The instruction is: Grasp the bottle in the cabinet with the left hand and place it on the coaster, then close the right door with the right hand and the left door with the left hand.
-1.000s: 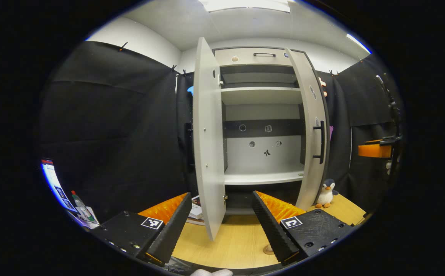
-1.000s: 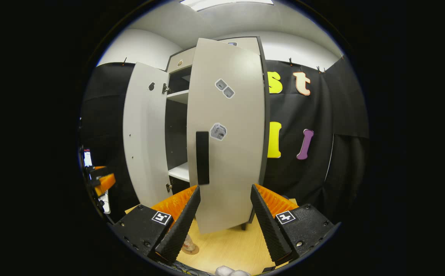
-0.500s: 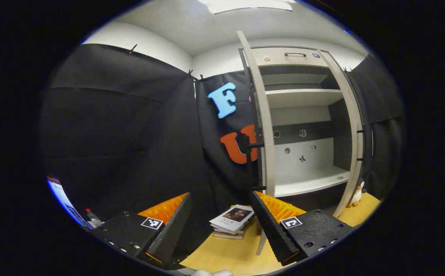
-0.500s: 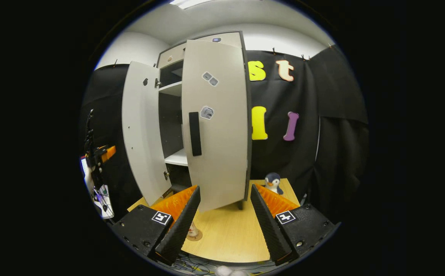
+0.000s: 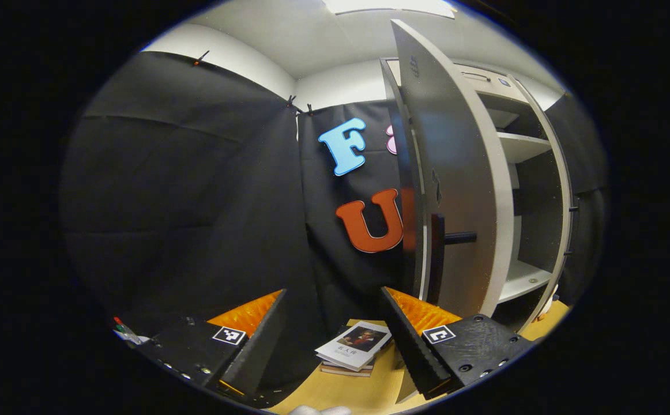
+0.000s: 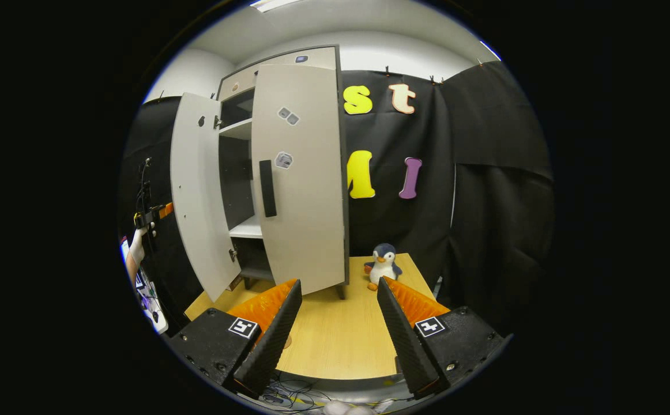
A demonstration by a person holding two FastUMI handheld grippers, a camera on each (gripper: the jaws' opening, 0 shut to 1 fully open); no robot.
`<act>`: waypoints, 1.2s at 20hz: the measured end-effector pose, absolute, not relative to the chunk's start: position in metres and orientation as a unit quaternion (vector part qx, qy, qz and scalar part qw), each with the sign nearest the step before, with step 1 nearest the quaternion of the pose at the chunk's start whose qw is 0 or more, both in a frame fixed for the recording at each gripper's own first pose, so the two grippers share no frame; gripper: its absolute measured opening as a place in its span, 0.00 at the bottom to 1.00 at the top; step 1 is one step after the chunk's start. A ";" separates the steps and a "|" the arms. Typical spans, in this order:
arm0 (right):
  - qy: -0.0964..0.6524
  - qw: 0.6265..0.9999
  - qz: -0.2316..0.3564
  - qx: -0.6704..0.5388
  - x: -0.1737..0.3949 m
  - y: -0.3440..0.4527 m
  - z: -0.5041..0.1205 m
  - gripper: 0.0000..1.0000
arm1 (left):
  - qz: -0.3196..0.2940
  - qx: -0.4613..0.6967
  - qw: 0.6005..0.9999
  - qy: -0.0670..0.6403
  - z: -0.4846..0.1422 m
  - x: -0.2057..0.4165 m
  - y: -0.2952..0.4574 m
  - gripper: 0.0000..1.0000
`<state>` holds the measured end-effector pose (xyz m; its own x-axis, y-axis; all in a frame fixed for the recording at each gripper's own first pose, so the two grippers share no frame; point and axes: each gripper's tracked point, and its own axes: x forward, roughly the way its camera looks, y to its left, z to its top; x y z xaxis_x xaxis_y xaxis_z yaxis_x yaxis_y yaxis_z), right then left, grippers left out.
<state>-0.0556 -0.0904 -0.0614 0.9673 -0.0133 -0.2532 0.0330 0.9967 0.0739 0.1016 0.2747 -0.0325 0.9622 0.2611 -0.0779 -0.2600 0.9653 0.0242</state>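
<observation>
The grey cabinet [image 6: 289,57] stands on the wooden table [image 6: 335,340]. Its left door [image 6: 196,190] swings wide open. The right door [image 6: 306,173], with a dark handle [image 6: 266,187], lies almost flat against the cabinet front. My right gripper [image 6: 339,282] is open and holds nothing, back from that door. My left gripper [image 5: 332,295] is open too. It faces the outer side of the left door [image 5: 456,173], near its handle [image 5: 450,237], with the shelves [image 5: 522,147] behind. A sliver of the coaster [image 6: 286,343] peeks past my right gripper's left finger.
A toy penguin [image 6: 382,265] stands on the table right of the cabinet. A stack of books [image 5: 355,346] lies left of the cabinet, between my left gripper's fingers in the left gripper view. A hand [image 6: 136,248] holds the left gripper at far left in the right gripper view.
The left gripper has swung left, from facing the cabinet's inside to the outer face of the left door. The right gripper has backed away as the right door swung nearly shut.
</observation>
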 end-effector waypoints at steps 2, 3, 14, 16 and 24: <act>0.128 0.991 -0.013 0.042 -0.057 -0.091 -0.061 0.81 | 0.113 0.000 0.993 0.039 -0.030 0.109 0.267 0.95; 0.127 0.991 -0.013 0.043 -0.057 -0.090 -0.060 0.81 | 0.105 0.000 0.994 0.036 -0.028 0.111 0.262 0.95; 0.122 0.991 0.015 0.042 -0.045 -0.087 -0.057 0.80 | 0.105 0.013 0.994 0.038 -0.025 0.108 0.241 0.90; 0.120 0.992 0.020 0.041 -0.042 -0.086 -0.058 0.80 | 0.097 0.010 0.994 0.040 -0.022 0.108 0.226 0.89; 0.118 0.992 0.039 0.036 -0.028 -0.096 -0.051 0.80 | 0.080 0.011 0.996 0.038 -0.021 0.113 0.174 0.90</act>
<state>-0.0281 -0.0956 -0.0513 0.9691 0.0852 -0.2316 -0.0684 0.9945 0.0799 0.1133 0.1739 -0.0206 0.9842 0.1607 -0.0747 -0.1590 0.9869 0.0277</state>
